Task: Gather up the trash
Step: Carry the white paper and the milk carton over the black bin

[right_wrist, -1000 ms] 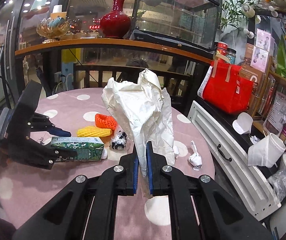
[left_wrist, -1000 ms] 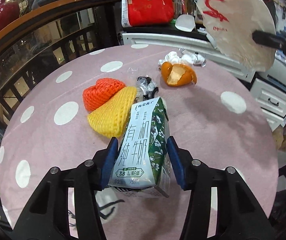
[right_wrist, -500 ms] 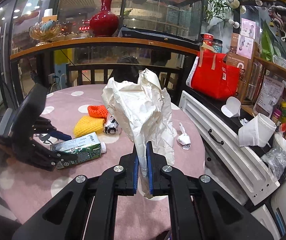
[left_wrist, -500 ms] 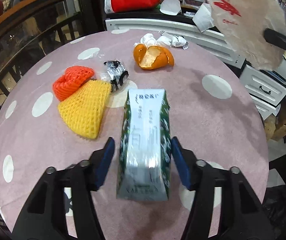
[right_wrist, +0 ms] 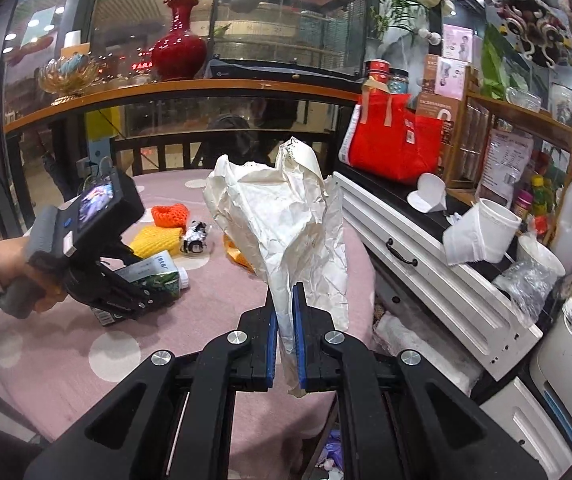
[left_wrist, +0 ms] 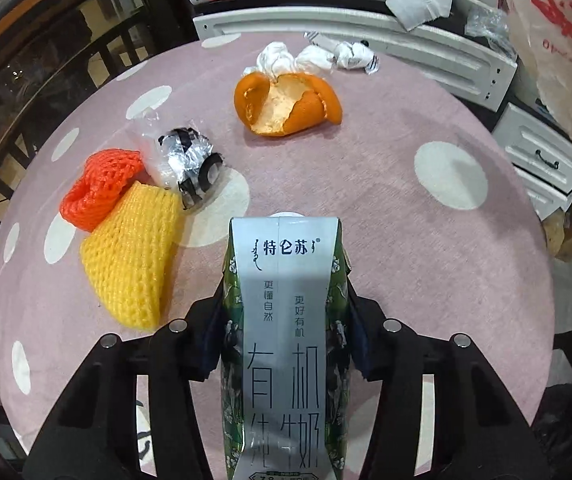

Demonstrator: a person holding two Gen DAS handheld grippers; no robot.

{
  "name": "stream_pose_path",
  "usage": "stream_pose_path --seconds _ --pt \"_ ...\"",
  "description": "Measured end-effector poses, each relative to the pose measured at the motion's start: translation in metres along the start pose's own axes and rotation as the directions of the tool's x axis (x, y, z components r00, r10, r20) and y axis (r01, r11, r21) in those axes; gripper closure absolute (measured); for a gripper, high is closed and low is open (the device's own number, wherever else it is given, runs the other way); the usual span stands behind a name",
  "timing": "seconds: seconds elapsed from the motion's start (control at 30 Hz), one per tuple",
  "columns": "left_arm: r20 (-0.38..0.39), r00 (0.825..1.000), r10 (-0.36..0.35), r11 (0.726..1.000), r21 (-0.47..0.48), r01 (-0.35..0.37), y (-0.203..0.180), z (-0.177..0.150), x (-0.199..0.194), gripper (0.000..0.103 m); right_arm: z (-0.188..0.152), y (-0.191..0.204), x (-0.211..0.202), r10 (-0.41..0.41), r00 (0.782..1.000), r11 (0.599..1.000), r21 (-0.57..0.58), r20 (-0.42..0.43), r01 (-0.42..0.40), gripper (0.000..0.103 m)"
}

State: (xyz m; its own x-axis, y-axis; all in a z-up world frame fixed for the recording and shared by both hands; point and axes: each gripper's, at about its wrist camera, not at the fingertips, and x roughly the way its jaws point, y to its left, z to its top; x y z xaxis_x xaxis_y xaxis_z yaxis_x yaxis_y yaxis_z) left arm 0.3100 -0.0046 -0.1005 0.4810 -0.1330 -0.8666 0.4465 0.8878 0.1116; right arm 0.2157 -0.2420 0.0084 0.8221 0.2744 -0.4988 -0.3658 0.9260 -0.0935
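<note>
My left gripper point(left_wrist: 283, 308) is shut on a green and silver milk carton point(left_wrist: 286, 340) and holds it tilted above the pink dotted table point(left_wrist: 426, 260); it also shows in the right wrist view point(right_wrist: 153, 276). My right gripper point(right_wrist: 283, 320) is shut on a crumpled white paper bag point(right_wrist: 286, 224), held upright at the table's right edge; the bag also shows in the left wrist view point(left_wrist: 558, 40). On the table lie an orange peel point(left_wrist: 286, 104), crumpled white tissues point(left_wrist: 314, 56), a silver wrapper point(left_wrist: 185, 160), an orange foam net point(left_wrist: 101, 188) and a yellow foam net point(left_wrist: 133, 260).
A white drawer cabinet point(right_wrist: 426, 248) runs along the table's far right side, with a red bag point(right_wrist: 386, 140) and paper cups point(right_wrist: 482, 232) on it. A wooden railing and counter point(right_wrist: 165, 92) stand behind the table.
My left gripper has lifted the milk carton off the table and drawn it back and up. My right gripper still holds the paper bag and has shifted a little to the right.
</note>
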Motion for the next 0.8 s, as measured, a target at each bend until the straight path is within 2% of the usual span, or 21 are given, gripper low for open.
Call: stream_pose_path --seconds 0.1,0.23,0.33,0.43,0.57,0.7,0.8 --pt "0.073 0.997 -0.008 1.000 -0.018 0.009 -0.008 -0.001 -0.018 0.053 -0.009 -0.013 -0.005 -0.017 1.000 0.999 0.042 -0.004 0.017 0.095" --pt "0.193 0.981 -0.032 0.999 -0.023 0.037 -0.028 -0.003 -0.056 0.053 -0.025 -0.029 -0.008 -0.036 0.999 0.995 0.095 -0.029 0.039 0.095" --pt "0.279 0.958 -0.062 0.998 -0.010 0.068 -0.052 -0.002 -0.079 0.053 -0.043 -0.044 -0.010 -0.056 0.996 0.987 0.144 -0.064 0.065 0.095" --pt "0.332 0.937 -0.107 0.994 0.007 0.111 -0.076 -0.001 -0.092 0.053 -0.063 -0.063 -0.014 -0.072 0.991 0.974 0.205 -0.109 0.094 0.095" --pt "0.373 0.911 -0.177 0.984 0.048 0.172 -0.114 0.008 -0.098 0.053 -0.085 -0.080 -0.018 -0.078 0.984 0.958 0.260 -0.162 0.118 0.095" --pt "0.367 0.897 -0.248 0.969 0.077 0.236 -0.149 0.020 -0.090 0.053 -0.109 -0.098 -0.016 -0.069 0.971 0.938 0.317 -0.230 0.142 0.095" --pt "0.356 0.889 -0.286 0.958 0.087 0.274 -0.172 0.027 -0.083 0.053 -0.128 -0.111 -0.006 -0.033 0.961 0.917 0.375 -0.275 0.138 0.095"
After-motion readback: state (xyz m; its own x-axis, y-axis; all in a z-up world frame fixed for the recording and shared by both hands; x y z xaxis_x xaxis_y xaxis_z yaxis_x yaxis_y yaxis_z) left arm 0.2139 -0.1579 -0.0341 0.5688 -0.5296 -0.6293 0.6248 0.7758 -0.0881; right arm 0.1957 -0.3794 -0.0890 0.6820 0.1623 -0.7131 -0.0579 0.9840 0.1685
